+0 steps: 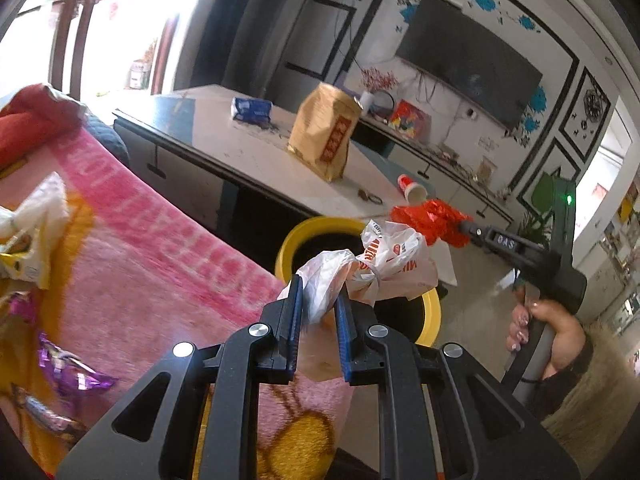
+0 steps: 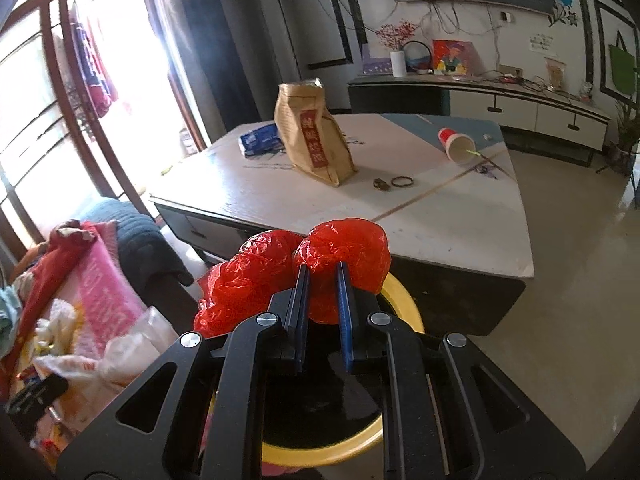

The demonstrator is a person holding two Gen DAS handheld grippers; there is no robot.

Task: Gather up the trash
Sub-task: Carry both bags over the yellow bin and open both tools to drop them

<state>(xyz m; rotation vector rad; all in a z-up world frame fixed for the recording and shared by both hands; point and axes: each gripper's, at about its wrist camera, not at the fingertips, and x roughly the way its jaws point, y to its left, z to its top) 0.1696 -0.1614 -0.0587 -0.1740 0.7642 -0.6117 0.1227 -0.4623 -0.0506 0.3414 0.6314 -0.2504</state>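
My left gripper (image 1: 318,292) is shut on a crumpled white plastic bag with orange print (image 1: 384,268), which hangs over the yellow-rimmed bin (image 1: 296,236). My right gripper (image 2: 323,280) is shut on a crumpled red plastic bag (image 2: 256,280), held above the same bin (image 2: 404,292) with its dark inside under the fingers. In the left wrist view the right gripper (image 1: 460,228) shows at the right with the red bag (image 1: 428,220) at its tip, and a hand (image 1: 548,328) grips its handle.
A low white table (image 2: 440,216) stands behind the bin with a brown paper bag (image 2: 312,136), a blue packet (image 2: 260,138), a tipped red paper cup (image 2: 456,142) and small rings. A pink blanket (image 1: 132,248) at the left bears wrappers (image 1: 72,372) and a white bag (image 1: 36,220).
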